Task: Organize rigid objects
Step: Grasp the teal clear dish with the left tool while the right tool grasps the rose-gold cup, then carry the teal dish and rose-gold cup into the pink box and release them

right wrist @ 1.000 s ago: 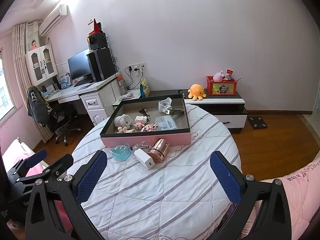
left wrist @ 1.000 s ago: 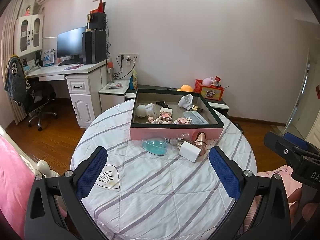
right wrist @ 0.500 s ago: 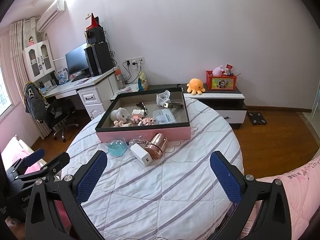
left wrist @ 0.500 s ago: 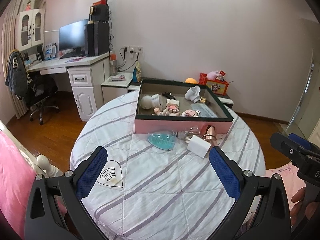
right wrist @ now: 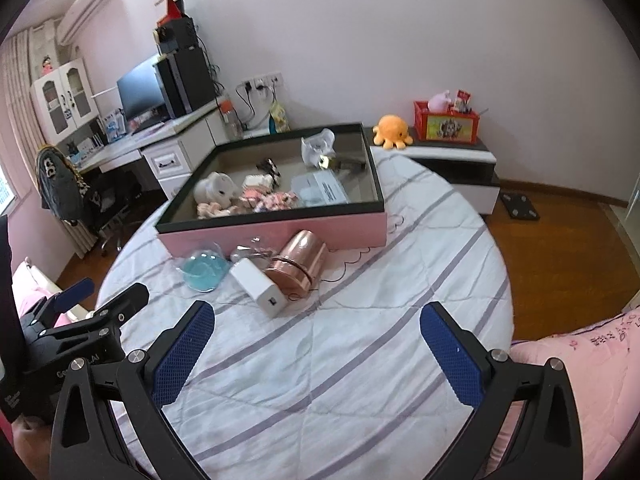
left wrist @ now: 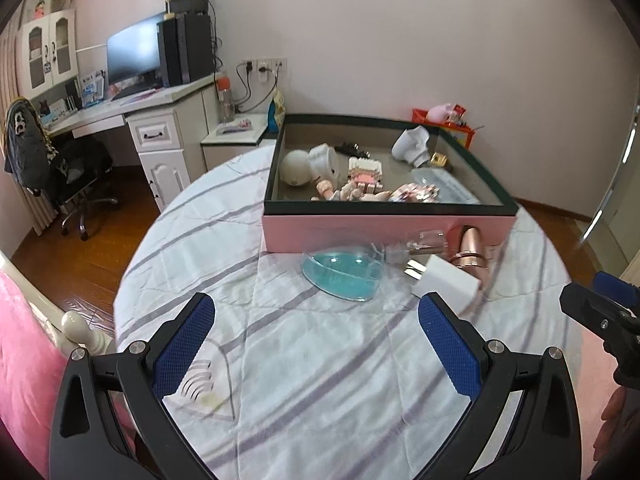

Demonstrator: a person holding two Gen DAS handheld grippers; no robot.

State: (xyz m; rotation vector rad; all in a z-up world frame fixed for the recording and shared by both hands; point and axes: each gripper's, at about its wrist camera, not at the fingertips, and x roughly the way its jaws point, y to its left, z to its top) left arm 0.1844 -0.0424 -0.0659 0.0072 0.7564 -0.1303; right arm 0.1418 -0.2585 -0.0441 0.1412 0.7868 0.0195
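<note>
A pink box with a dark rim sits on the round striped table and holds several small toys. In front of it lie a blue heart-shaped dish, a small clear bottle, a white charger cube and a rose-gold cylinder. My left gripper is open above the cloth, short of the dish and the cube. Over the table's near side my right gripper is open, with nothing between its fingers.
A white heart-shaped tag lies on the cloth by my left finger. Pink bedding borders the table on the right. A desk with a monitor and a chair stands at the back left, a low cabinet behind the box.
Both grippers have moved forward toward the box and the objects in front of it, which now look larger. Both stay open.
</note>
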